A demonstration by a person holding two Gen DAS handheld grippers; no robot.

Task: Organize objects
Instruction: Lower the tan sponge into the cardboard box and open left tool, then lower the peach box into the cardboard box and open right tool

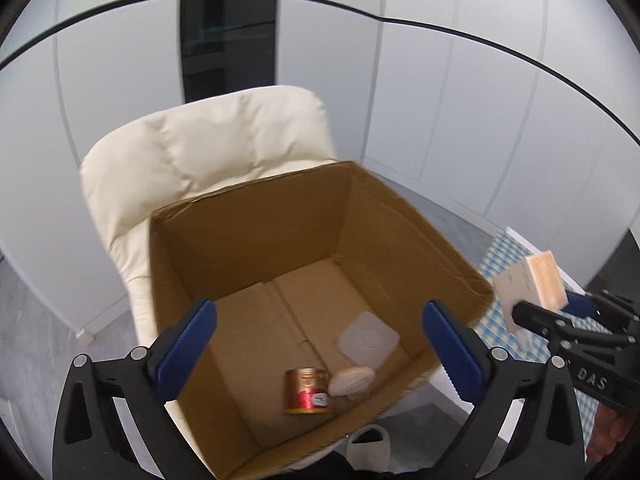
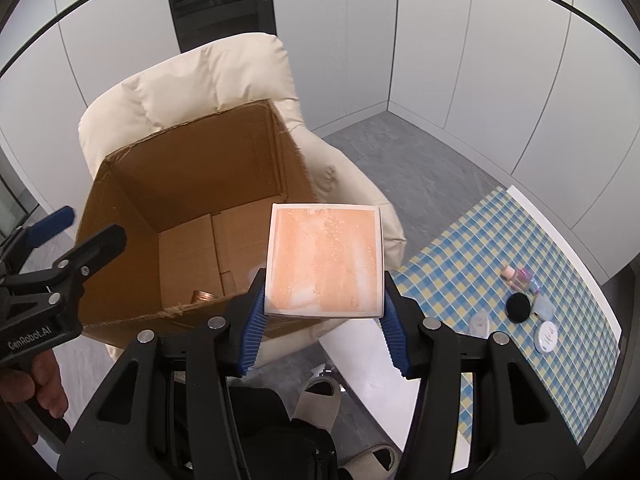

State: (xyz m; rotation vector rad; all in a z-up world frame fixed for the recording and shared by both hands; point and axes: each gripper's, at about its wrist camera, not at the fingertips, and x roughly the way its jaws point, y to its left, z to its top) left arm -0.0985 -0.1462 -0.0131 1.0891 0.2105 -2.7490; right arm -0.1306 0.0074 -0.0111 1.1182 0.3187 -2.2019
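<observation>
An open cardboard box stands on a cream armchair. On its floor lie a red and gold can, a white oval bar and a translucent square lid. My left gripper hangs open above the box's near side, nothing between its blue pads. My right gripper is shut on a flat white-edged orange packet, held just to the right of the box, near its rim.
To the right, a table with a blue and yellow check cloth carries a small pink bottle, a black round puff and a white round jar. Slippered feet show below, on grey floor.
</observation>
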